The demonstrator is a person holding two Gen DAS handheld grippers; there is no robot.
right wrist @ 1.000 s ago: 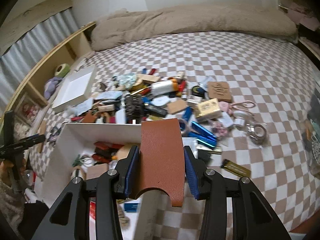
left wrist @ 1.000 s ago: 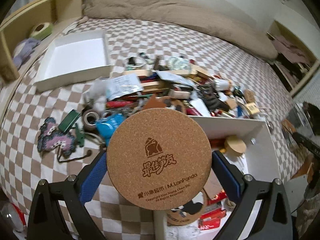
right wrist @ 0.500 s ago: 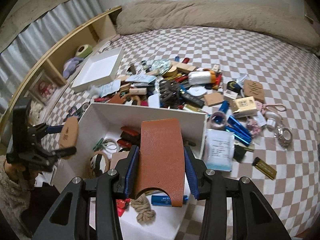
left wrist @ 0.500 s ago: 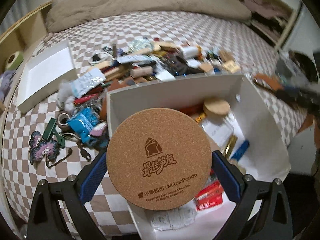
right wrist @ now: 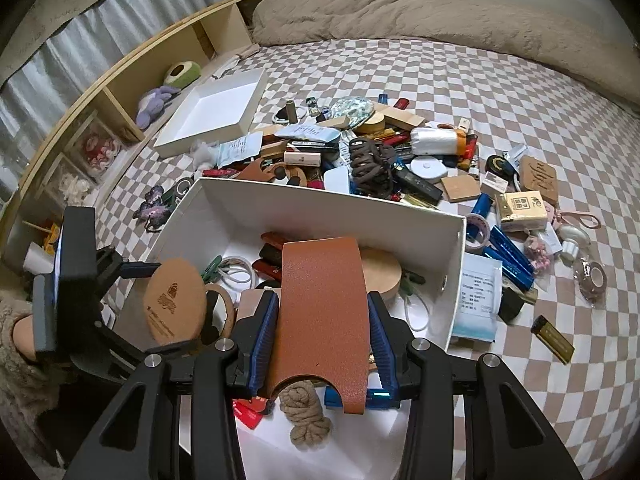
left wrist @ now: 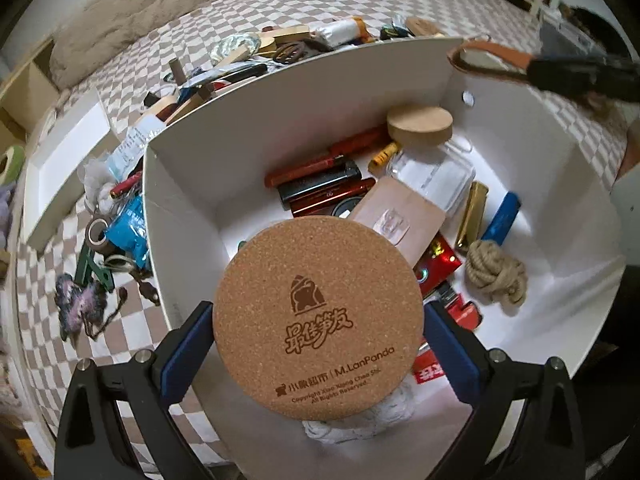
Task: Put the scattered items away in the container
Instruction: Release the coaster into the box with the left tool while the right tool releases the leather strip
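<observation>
My left gripper (left wrist: 318, 340) is shut on a round cork coaster (left wrist: 318, 318) with printed lettering, held above the near-left part of the white box (left wrist: 184, 184). It also shows in the right wrist view (right wrist: 174, 300). My right gripper (right wrist: 322, 336) is shut on a brown leather card sleeve (right wrist: 322, 320), held over the box's near side (right wrist: 456, 272); the sleeve shows in the left wrist view (left wrist: 492, 54). Inside the box lie a rope knot (left wrist: 494, 274), a wooden lid (left wrist: 420, 124), red pens and lighters.
A pile of scattered items (right wrist: 372, 160) lies on the checkered bed beyond the box. A white box lid (right wrist: 216, 108) sits at the far left by a wooden shelf (right wrist: 120, 80). Tape rolls (right wrist: 592, 276) and a gold bar (right wrist: 554, 338) lie to the right.
Both grippers have moved in over the white box, each holding its item. The box now fills the left wrist view, and the left gripper looks steeply down into it.
</observation>
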